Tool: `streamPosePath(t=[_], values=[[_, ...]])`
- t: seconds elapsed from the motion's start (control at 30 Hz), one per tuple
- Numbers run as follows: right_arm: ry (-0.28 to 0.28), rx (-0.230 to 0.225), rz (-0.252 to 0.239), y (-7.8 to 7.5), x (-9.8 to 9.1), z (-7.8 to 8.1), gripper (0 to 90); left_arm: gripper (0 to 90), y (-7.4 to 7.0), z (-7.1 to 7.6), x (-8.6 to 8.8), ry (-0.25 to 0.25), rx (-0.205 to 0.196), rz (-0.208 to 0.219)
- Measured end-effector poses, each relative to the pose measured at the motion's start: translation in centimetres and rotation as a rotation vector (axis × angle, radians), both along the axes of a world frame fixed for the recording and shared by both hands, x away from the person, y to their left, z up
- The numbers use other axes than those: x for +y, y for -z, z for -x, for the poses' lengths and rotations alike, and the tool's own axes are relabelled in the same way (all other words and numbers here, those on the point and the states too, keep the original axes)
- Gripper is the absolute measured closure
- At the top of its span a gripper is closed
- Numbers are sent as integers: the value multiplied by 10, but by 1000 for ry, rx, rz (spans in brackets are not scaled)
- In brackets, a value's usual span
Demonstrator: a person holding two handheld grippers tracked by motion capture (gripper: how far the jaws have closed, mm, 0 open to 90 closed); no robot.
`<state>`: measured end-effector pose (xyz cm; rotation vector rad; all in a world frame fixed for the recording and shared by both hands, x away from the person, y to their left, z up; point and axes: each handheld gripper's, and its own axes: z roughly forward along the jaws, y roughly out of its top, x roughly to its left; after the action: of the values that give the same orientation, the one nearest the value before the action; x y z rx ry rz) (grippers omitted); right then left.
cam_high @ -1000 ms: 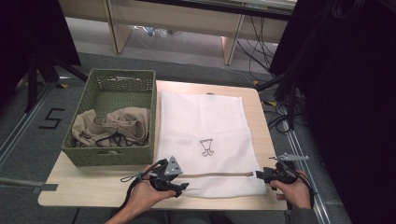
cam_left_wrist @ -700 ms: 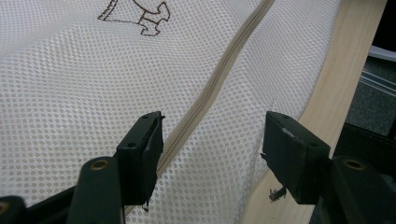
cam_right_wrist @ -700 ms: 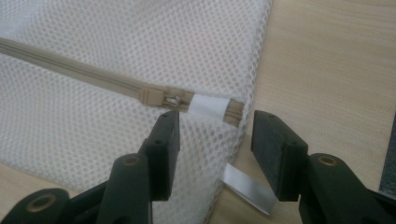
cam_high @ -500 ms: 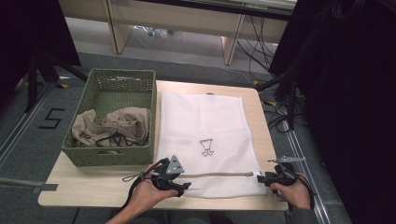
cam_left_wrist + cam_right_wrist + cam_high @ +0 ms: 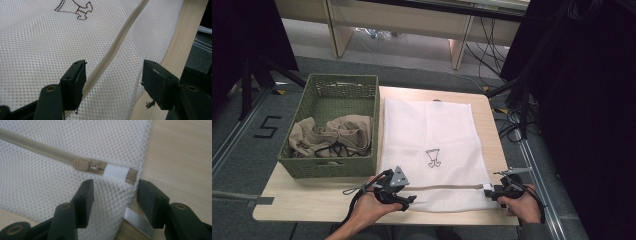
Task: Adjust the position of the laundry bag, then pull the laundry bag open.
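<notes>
Opening the mesh bag (image 5: pixel 432 150), lying flat beside the basket (image 5: pixel 332 125), starts well at its zipper pull (image 5: pixel 80 165). Both claws, left (image 5: pixel 412 202) and right (image 5: pixel 488 192), have just been opening wide, holding nothing; pinch carefully.

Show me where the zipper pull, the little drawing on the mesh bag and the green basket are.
Zipper pull (image 5: pixel 80 165): right gripper view, on its beige tab.
Drawing (image 5: pixel 433 158): high view, middle of the dark outline on the bag.
Basket (image 5: pixel 330 168): high view, on its near wall.
</notes>
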<state>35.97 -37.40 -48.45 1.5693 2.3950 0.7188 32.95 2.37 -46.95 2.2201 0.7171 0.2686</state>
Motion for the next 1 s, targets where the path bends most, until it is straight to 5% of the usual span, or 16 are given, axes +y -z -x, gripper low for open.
streamPosePath(t=[0.53, 1.0], values=[[-28, 9, 52, 2, 11, -3, 342, 348, 0, 1, 0, 7, -5, -5], [-28, 6, 108, -1, 13, -5, 536, 343, 0, 3, 0, 13, -17, -12]])
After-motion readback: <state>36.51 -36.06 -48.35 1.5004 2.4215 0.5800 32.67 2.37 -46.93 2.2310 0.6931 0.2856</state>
